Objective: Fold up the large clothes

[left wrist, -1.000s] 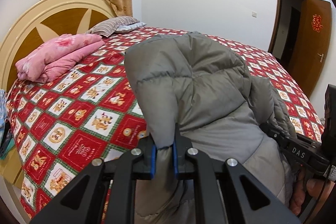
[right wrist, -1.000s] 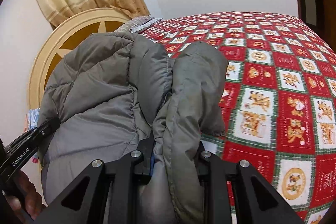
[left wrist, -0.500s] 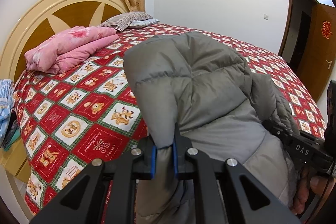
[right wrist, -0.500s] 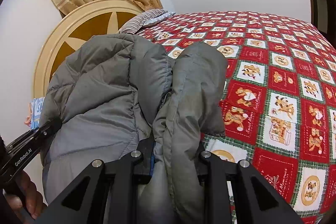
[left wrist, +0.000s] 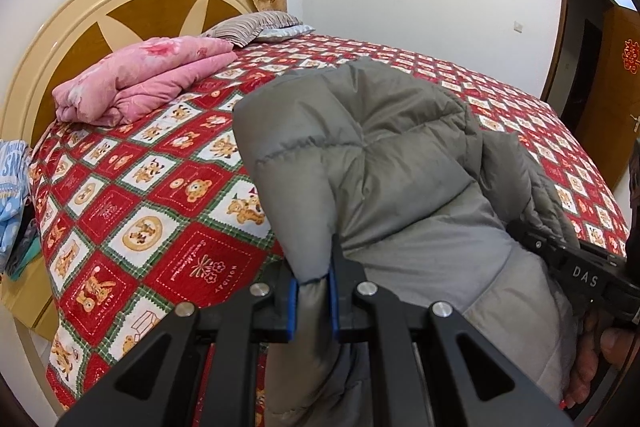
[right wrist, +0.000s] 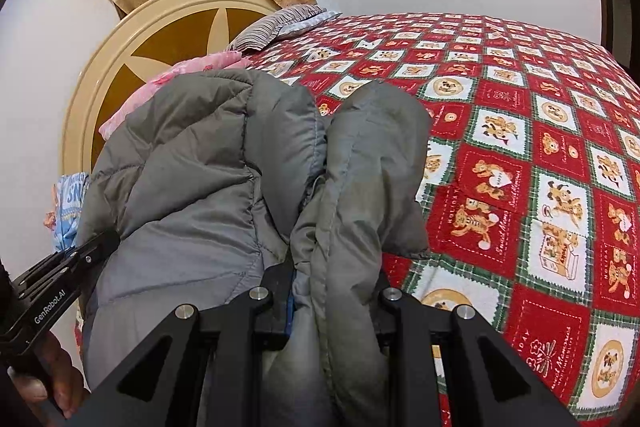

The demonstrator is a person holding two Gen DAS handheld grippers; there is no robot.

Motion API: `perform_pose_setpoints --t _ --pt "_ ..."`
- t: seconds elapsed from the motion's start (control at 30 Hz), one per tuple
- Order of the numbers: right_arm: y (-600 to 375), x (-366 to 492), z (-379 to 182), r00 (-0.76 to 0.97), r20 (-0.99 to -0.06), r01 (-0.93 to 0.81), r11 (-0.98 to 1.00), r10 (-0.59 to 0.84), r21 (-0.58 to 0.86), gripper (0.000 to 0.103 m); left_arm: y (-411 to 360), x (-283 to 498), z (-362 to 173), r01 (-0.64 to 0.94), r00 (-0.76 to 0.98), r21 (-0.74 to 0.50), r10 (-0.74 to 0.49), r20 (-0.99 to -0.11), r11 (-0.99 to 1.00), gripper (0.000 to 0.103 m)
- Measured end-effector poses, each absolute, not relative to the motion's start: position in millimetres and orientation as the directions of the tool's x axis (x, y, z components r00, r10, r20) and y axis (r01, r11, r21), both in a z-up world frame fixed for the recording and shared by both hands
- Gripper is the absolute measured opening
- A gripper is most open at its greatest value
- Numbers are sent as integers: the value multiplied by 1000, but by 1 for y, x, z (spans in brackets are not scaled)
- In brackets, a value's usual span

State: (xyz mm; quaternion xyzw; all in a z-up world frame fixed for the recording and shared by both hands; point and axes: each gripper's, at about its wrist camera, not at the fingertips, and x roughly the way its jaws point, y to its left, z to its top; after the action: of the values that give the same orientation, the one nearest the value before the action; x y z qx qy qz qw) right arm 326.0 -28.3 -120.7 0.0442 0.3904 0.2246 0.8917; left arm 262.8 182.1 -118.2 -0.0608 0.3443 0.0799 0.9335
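Bedspread closer than before, both tools still clamping grey jacket.

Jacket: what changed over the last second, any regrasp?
No regrasp. Both grippers carried the grey jacket further over the bed, sinking a little; more headboard and bedspread show. Left gripper and right gripper stayed clamped on the same folds. Pink blanket and pillow unmoved.

Left gripper pinching grey jacket — above bed.
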Motion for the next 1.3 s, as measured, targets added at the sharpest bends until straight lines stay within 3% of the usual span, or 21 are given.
perform_pose_setpoints --t 0.7,0.83,1.0,1.13,1.3 --pt "-19 340 -146 561 -706 -358 896 432 263 22 185 270 -143 -199 728 1 149 -669 980 23" --pt "-17 342 -151 554 -716 -356 899 424 256 22 186 270 -147 -216 725 23 177 -665 976 37" --pt "-14 346 -157 537 -738 -351 903 409 246 25 187 270 -149 -225 720 40 194 -667 973 45" --pt "-20 338 -149 561 -723 -335 909 403 247 40 192 258 -138 -250 721 21 201 -663 968 70" --pt "-30 302 -117 631 -681 -322 925 370 204 52 191 219 -102 -258 781 1 209 -589 966 81"
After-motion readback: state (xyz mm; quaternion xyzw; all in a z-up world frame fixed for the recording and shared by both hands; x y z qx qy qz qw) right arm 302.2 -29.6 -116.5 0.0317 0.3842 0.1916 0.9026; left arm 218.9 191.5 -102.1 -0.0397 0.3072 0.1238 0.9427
